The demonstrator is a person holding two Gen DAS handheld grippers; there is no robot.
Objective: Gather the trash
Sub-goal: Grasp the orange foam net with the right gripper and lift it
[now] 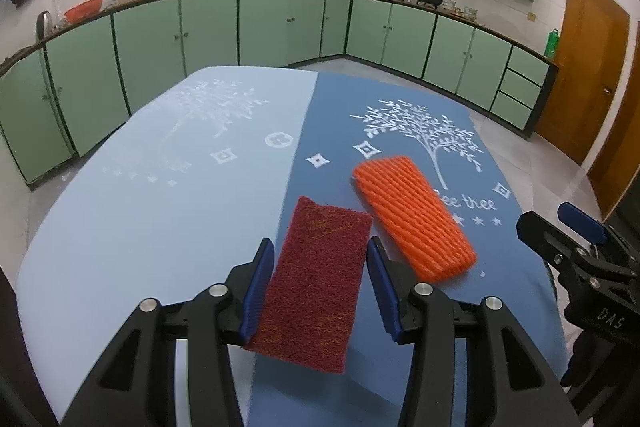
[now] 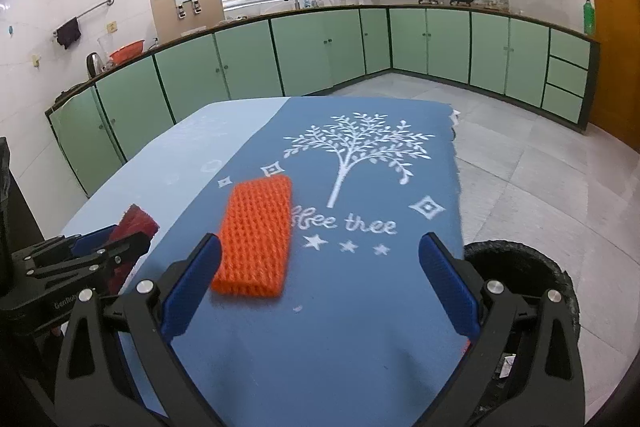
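Observation:
A dark red scouring pad point(image 1: 320, 275) lies between the jaws of my left gripper point(image 1: 320, 259). The blue pads stand at its two long sides, and I cannot tell whether they press on it. The pad's near end looks lifted off the blue tablecloth point(image 1: 160, 227). An orange foam net sleeve point(image 1: 412, 219) lies flat just right of it, and also shows in the right wrist view point(image 2: 256, 239). My right gripper point(image 2: 320, 267) is open and empty above the cloth, to the right of the sleeve. The red pad point(image 2: 134, 227) and left gripper show at its left.
A round black trash bin point(image 2: 532, 275) stands on the floor by the table's right edge. Green kitchen cabinets point(image 1: 280, 27) run along the far walls. A brown door point(image 1: 588, 67) is at the far right.

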